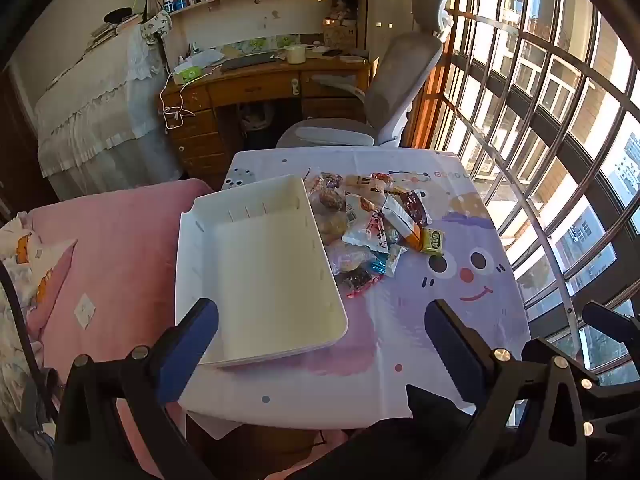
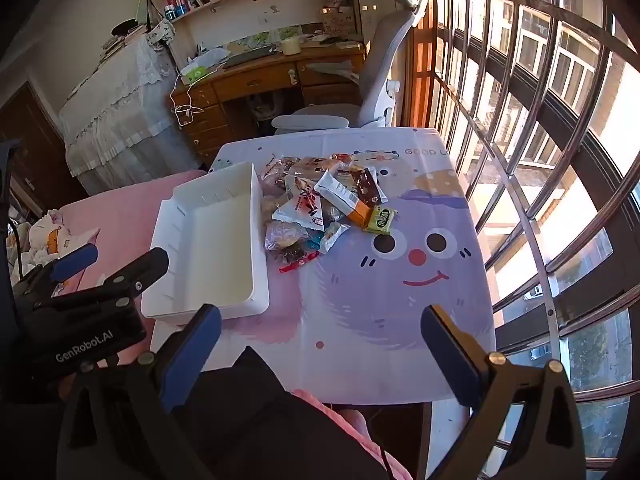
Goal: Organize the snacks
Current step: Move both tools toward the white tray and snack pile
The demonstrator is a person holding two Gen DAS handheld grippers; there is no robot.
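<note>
Left claw (image 1: 322,344): jaws spread wide, nothing between the blue pads; it hangs above the near edge of the desk, tilted downward.
Right claw (image 2: 320,344): likewise wide and empty, tilted down over the near edge of the desk, to the right of the left claw.
Tray: a white rectangular plastic tray (image 1: 256,264) with low walls and small slots along its inner sides lies just ahead of the left claw, empty, its near corner almost under the left pad.
Snacks: a loose heap of small foil and clear-film snack packets (image 2: 312,208) lies ahead of both claws, touching the tray's right wall.
Outlier: one small yellow-green square packet (image 2: 380,220) sits at the heap's right edge, nearest the right claw's side.
Desk: covered by a smooth lilac cloth printed with a smiling cartoon face (image 2: 400,280); it looks slick.
Handling, as a judgement: the packets look light, soft and crinkly, their film slippery; contents such as pastries could crush under a hard squeeze.
Where to grip: probably across a packet's flat sealed edge or narrow middle, one at a time from the heap's outside.
Tray handling: stiff and light, likely to slide on the cloth if nudged.
</note>
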